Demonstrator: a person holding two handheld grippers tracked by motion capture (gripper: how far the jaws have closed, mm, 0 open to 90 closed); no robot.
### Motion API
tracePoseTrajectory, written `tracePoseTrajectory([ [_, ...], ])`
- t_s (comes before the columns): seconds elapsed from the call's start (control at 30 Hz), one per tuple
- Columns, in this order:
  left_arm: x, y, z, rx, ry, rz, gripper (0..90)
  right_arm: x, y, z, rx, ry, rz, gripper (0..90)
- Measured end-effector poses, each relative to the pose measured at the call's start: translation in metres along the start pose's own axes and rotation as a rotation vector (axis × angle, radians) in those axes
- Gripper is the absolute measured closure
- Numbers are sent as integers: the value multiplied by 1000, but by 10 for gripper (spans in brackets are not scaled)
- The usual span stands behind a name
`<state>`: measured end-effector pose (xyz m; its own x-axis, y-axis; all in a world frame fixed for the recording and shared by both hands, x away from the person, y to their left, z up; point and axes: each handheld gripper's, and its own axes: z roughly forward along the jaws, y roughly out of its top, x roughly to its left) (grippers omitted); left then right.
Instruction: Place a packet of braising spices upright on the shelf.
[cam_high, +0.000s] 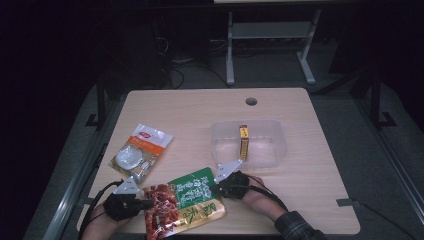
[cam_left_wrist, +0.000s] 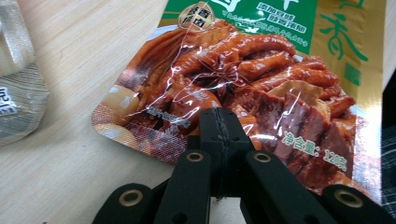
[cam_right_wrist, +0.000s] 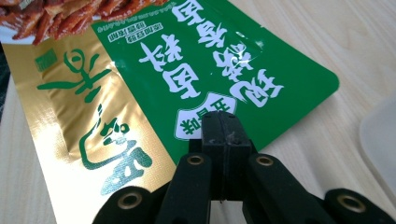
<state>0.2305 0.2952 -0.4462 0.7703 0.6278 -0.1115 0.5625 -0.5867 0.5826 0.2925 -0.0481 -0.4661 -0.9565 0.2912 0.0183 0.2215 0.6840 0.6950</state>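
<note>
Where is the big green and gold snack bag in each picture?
High view: the snack bag lies at the table's near edge, between both grippers.
Left gripper view: its meat-picture end sits centre-right.
Right gripper view: its green and gold end sits centre-left.
Shared landmark: the bag's gold strip.

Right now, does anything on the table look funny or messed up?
Not much. The yellow box stands on its edge inside the clear tub, not flat. The big snack bag lies crooked at the table's near edge, one end poking past it, with both hand-held grippers at its ends. Nothing is spilled or torn.
</note>
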Motion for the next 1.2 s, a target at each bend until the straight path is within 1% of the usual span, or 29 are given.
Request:
tracePoseTrajectory([
  [0.07, 0, 0, -1, 4, 11, 0, 899, 1, 0, 1, 7, -5, 2, 899],
  [0.2, 1, 1, 2, 8, 5, -2, 899, 1, 0, 0, 11, 0, 5, 900],
  [0.23, 2, 2, 2, 9, -1, 3, 899, 1, 0, 0, 9, 1, 1, 900],
  [0.27, 1, 3, 4, 1, -20, -10, 899, 0, -1, 0, 18, -1, -15, 900],
  [0.3, 1, 4, 6, 3, -34, -1, 899, -1, -2, -1, 19, -1, -40, 900],
  [0.4, -1, 8, 10, 6, -49, 19, 899, 0, -5, -5, 31, 16, -37, 900],
  [0.43, -2, 9, 11, 2, -53, 16, 899, 0, -6, -6, 36, 17, -43, 900],
  [0.47, -1, 10, 11, 9, -54, 27, 899, 0, -6, -7, 37, 18, -46, 900],
  [0.53, -2, 11, 13, 6, -55, 26, 899, 2, -6, -9, 48, 14, -50, 900],
  [0.57, -2, 12, 14, 6, -57, 38, 899, 3, -6, -9, 50, 14, -50, 900],
  [0.6, -4, 13, 15, -1, -63, 29, 899, 3, -7, -10, 55, 17, -53, 900],
  [0.63, -6, 15, 17, -3, -68, 30, 899, 5, -7, -11, 60, 21, -42, 900],
  [0.7, -8, 19, 21, -1, -81, 50, 899, 5, -10, -14, 64, 21, -51, 900],
  [0.73, -10, 21, 22, 0, -88, 52, 900, 6, -11, -16, 72, 20, -50, 900],
  [0.77, -11, 25, 25, 4, -94, 74, 899, 6, -12, -18, 76, 17, -54, 900],
  [0.8, -11, 25, 25, 4, -94, 74, 899, 6, -12, -18, 76, 17, -54, 900],
  [0.83, -12, 27, 27, 7, -105, 75, 899, 7, -15, -21, 81, 13, -55, 900],
  [0.87, -13, 29, 30, -4, -113, 68, 900, 8, -17, -23, 86, 9, -53, 900],
  [0.93, -17, 35, 34, 3, -125, 90, 900, 8, -20, -26, 87, 9, -52, 900],
  [0.97, -19, 38, 37, 0, -132, 93, 900, 9, -21, -28, 95, 4, -53, 900],
  [1.0, -20, 41, 39, 5, -140, 109, 900, 9, -23, -30, 97, 0, -51, 900],
  [1.2, -32, 58, 54, 8, -178, 150, 900, 6, -41, -47, 95, -20, -4, 900],
])
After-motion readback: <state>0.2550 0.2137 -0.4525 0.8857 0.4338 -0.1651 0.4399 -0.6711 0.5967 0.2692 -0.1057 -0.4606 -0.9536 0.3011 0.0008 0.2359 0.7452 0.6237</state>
